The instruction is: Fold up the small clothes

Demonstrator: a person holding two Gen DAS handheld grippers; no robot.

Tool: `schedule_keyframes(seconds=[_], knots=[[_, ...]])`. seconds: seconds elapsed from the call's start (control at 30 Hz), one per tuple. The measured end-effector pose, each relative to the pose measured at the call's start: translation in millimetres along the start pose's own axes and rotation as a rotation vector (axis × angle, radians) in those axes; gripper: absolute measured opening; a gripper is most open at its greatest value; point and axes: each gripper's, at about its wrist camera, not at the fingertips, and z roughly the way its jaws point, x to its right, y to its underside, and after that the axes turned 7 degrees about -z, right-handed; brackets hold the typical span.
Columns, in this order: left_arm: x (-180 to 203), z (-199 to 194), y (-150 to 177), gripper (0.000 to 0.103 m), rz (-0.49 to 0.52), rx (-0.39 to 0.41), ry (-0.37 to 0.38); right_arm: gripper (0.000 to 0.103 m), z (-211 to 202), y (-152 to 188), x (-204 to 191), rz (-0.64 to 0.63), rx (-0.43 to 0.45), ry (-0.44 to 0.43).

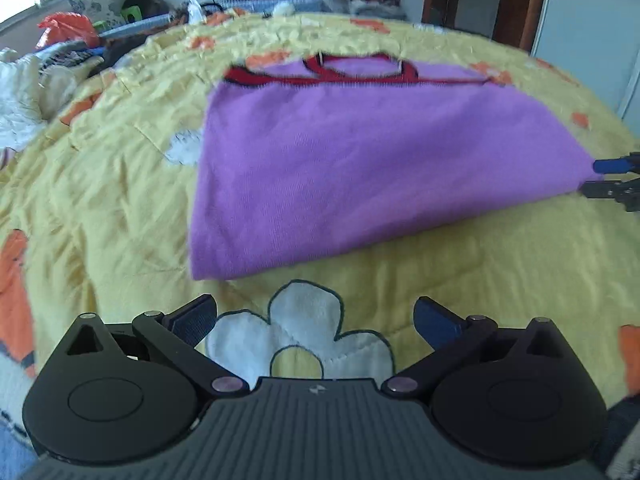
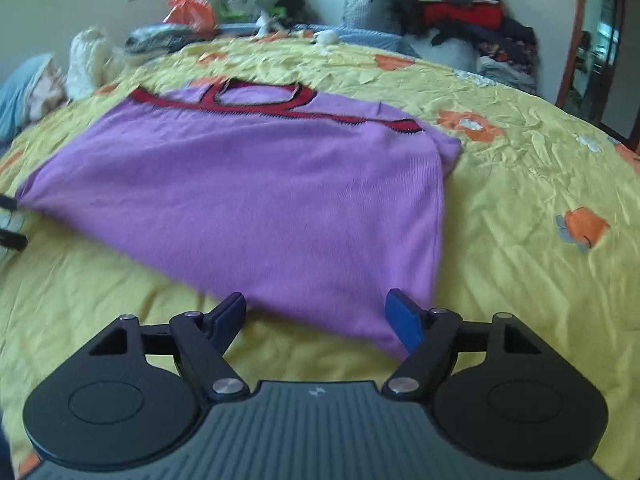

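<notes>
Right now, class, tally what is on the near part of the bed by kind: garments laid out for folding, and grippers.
Purple knit top with red trim, lying on the yellow quilt: 1
Grippers: 2, the left gripper and the right gripper, both open
Total: 3

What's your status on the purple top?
Both tongs open, left, right. Purple top flat on yellow bedspread, right tongs at its corner. Nothing blocking.

Purple sweater (image 2: pixel 256 196) with red, black-edged neckline trim (image 2: pixel 280 108), on yellow bedspread (image 2: pixel 520 208) with orange and white flowers.
</notes>
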Motion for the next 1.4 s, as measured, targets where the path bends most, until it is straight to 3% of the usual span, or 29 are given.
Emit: schedule_keyframes(seconds=[0.13,0.27,0.33,0.37,0.47,0.5,0.6,0.67,0.8,0.87,1.0,1.1,1.23,1.4], knots=[[2.8,-8.0,-27.5,0.103,-0.043,0.090,0.059,0.090,-4.2,-18.6,11.8,0.111,0.098,0.000],[9.3,42.8,-59.8,0.103,-0.071,0.083,0.046,0.101,21.7,-44.4,21.5,0.209,0.149,0.008],[12.6,67.5,-63.8,0.103,-0.058,0.049,-0.018,0.102,34.5,-49.5,22.0,0.230,0.125,0.021],[11.8,77.1,-62.0,0.103,-0.059,0.021,-0.016,0.102,39.3,-48.4,21.5,0.218,0.116,0.022],[10.9,77.8,-44.6,0.103,-0.039,0.041,-0.055,0.102,59.9,-36.1,14.8,0.107,-0.047,0.129],[9.7,73.5,-40.0,0.103,-0.049,0.036,-0.053,0.103,56.1,-25.9,16.9,0.102,0.006,0.121],[5.9,62.1,-37.7,0.103,-0.075,-0.003,-0.069,0.103,47.7,-21.9,30.6,0.174,-0.020,0.105],[3.8,57.9,-41.6,0.103,-0.112,-0.007,-0.077,0.103,41.7,-30.1,31.8,0.183,0.013,0.149],[11.1,56.2,-53.8,0.103,-0.115,0.029,-0.145,0.103,39.9,-58.6,29.8,0.198,0.141,0.118],[13.1,56.9,-62.0,0.103,-0.140,0.036,-0.143,0.103,46.1,-77.8,23.2,0.186,0.203,0.099],[22.0,61.6,-78.1,0.103,-0.159,0.070,-0.163,0.103,79.4,-113.7,14.1,0.159,0.187,0.082],[25.9,73.3,-87.1,0.103,-0.169,0.070,-0.161,0.103,106.5,-131.7,12.2,0.112,0.118,0.075],[27.0,92.5,-88.2,0.103,-0.186,0.040,-0.159,0.103,139.9,-125.5,12.7,0.088,0.009,0.109],[27.6,103.0,-83.7,0.103,-0.177,0.032,-0.187,0.103,137.8,-113.8,18.0,0.114,0.051,0.095]])
